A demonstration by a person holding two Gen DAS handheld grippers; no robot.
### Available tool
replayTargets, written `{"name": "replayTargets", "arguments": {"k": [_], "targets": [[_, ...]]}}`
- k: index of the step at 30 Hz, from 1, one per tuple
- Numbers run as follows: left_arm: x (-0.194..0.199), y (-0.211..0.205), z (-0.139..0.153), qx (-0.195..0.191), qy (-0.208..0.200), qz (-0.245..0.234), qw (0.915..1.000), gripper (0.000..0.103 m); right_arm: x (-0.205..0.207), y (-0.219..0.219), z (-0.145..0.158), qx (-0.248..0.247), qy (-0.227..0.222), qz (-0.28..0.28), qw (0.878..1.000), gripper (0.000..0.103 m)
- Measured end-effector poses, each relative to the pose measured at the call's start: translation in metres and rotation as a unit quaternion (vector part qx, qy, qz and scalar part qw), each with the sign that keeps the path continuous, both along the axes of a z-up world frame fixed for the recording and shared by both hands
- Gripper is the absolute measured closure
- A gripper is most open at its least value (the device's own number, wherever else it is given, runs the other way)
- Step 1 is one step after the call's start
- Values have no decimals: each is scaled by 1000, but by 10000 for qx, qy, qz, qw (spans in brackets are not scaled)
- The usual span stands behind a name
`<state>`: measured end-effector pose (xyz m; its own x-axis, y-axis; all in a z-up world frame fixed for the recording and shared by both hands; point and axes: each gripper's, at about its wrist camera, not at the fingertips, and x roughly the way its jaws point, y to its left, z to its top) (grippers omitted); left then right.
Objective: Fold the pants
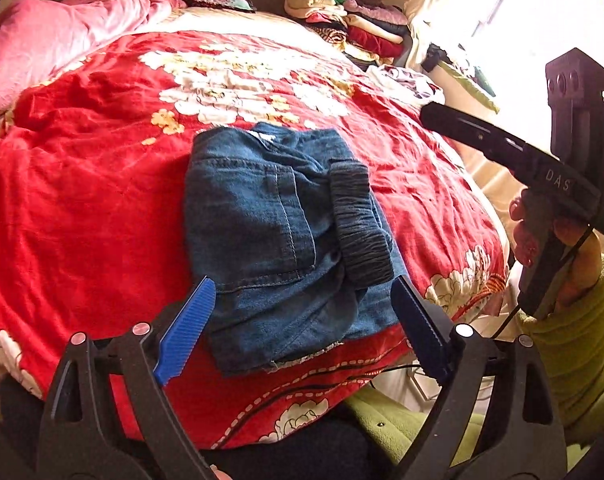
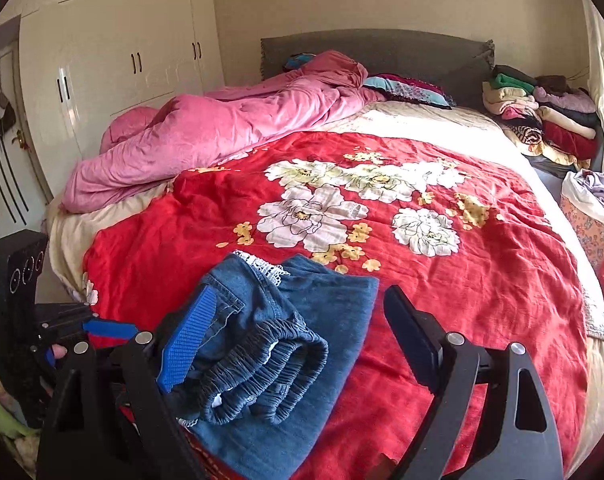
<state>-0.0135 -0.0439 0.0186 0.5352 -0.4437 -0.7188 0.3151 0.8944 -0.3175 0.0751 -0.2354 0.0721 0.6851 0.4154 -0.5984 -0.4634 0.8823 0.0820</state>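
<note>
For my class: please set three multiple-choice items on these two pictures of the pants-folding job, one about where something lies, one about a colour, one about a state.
1. Where do the pants lie?
A. on the red floral bedspread
B. on the pink duvet
C. on the clothes stack

2. What colour are the pants?
A. black
B. blue denim
C. green

3. How is the left gripper?
A. shut on the pants
B. open, holding nothing
C. out of view

Answers:
1 A, red cloth shows all around them.
2 B, blue denim with a dark elastic waistband.
3 B, its fingers stand apart, empty.
</note>
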Motion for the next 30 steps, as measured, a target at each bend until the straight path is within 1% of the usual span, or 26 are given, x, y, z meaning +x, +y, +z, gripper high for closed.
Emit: {"name": "replayTargets", "arguments": {"k": [4,8,14,16,23,30], "targets": [[-1,2,6,73,-115,105,9999,13,-4,-5,1,22,-16,-51,10000,18],[-2,6,11,120,-215,191,9995,10,-8,-8,1,-2,-24,-120,9999,18],[-2,12,16,189,-288,340,9988,10,-10,-17,-1,28,7,-264,9996,18],[-1,14,16,210,-288,387,9986,10,-10,-19,-2,14,3,-329,9995,5],[3,18,11,243,-210,486,9983,10,-11,-27,-10,29,100,-419,9991,5],[11,26,0,262,-74,637,9976,10,-13,-34,-30,-34,396,-486,9980,5]]}}
